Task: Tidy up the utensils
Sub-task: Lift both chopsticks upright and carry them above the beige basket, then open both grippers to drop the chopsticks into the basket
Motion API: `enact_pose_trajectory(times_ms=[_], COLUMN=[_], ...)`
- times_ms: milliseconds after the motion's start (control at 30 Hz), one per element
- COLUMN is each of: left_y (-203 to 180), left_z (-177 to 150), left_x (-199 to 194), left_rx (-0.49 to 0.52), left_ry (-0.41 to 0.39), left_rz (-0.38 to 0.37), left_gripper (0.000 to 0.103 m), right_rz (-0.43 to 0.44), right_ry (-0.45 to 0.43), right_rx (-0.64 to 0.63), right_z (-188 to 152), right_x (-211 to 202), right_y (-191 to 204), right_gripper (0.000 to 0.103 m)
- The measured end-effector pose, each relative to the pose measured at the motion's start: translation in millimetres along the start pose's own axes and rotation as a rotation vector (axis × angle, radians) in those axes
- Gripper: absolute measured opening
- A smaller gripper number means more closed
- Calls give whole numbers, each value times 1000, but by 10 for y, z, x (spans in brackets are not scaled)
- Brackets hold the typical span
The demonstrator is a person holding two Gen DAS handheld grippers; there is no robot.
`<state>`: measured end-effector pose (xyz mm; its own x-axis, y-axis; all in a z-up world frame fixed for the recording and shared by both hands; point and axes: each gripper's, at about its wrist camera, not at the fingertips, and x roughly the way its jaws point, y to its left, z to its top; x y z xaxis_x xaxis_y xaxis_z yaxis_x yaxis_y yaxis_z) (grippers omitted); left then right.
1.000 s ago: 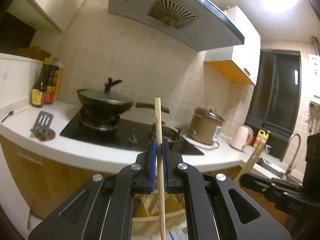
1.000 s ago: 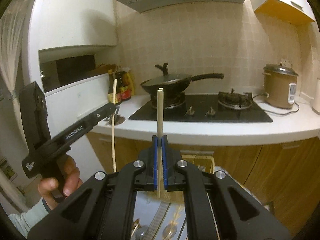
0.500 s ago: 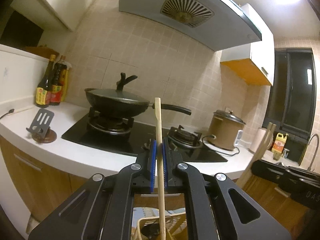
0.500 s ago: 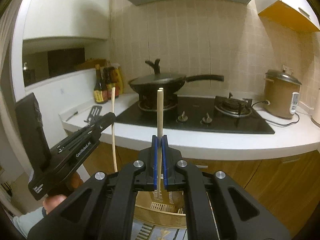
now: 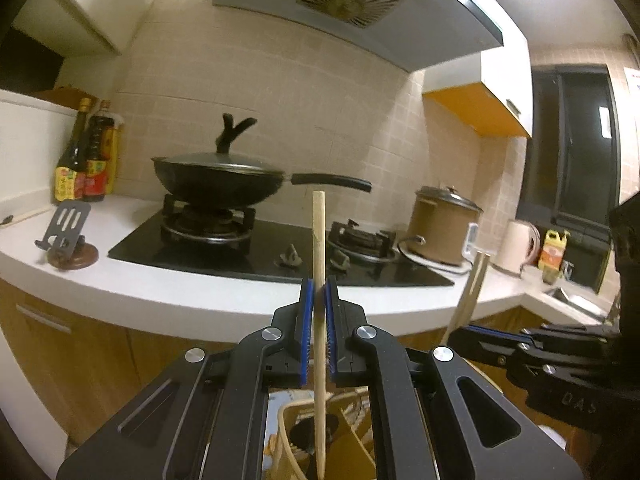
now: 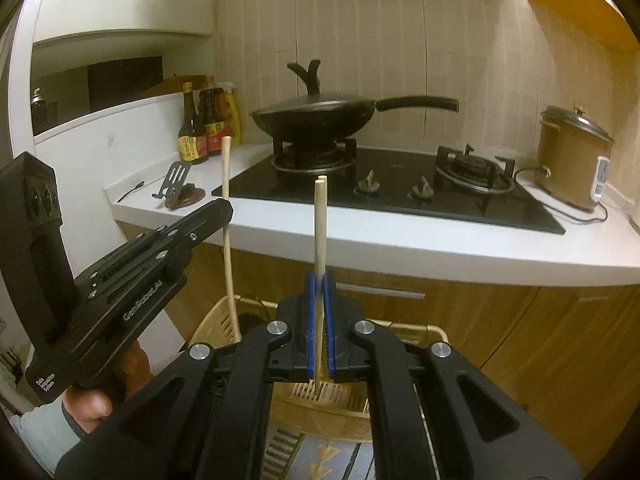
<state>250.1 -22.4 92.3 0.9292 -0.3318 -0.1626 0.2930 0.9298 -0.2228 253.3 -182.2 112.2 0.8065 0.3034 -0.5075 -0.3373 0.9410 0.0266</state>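
Hanging below: a woven basket [image 6: 224, 322] is being seen under both grippers, in front of the bench [image 6: 400, 244]; its divided inside [image 5: 344, 420] is lying directly beneath the left gripper.
Left gripper: the left gripper [image 5: 319, 312] is being kept pressed onto a single wooden chopstick [image 5: 319, 280], whose long axis is being held upright, its lower end reaching down towards the basket opening.
Right gripper: the right gripper [image 6: 319, 312] is being held closed on what looks like a pair of chopsticks [image 6: 320, 232], also upright, two tips showing at the top; the lower ends are being lost behind the fingers.
Nearer side: neither gripper is being shown clearly closer to the basket, though the left one's stick is already being pointed into a compartment.
Next move, as judged: a straight lowering is being called for, the sticks being kept vertical so the divider walls are not being struck.
Bench: a wok [image 6: 316, 116], a cooker [image 6: 572, 160] and sauce bottles [image 6: 204, 128] are being left standing well apart from the sticks.
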Motion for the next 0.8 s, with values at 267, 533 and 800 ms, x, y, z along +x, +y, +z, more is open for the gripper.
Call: enact_pose_trajectory(times_ms=[267,533,800], left_y=[-56,-91,-109], left_z=[-28,-26,-61], left_x=[-190,-535,-951], left_rx=[59,76,60], left_ry=[32,54,106], left_rz=[1,8,1], left_gripper=[14,28,38], right_rz=[81,109,50], right_ry=[71,76,7], right_rx=[87,163,234], right_z=[-65,-195,-375], right_x=[-70,-458,-1073], right_y=[-142,-321,-496], right_gripper=[5,16,52])
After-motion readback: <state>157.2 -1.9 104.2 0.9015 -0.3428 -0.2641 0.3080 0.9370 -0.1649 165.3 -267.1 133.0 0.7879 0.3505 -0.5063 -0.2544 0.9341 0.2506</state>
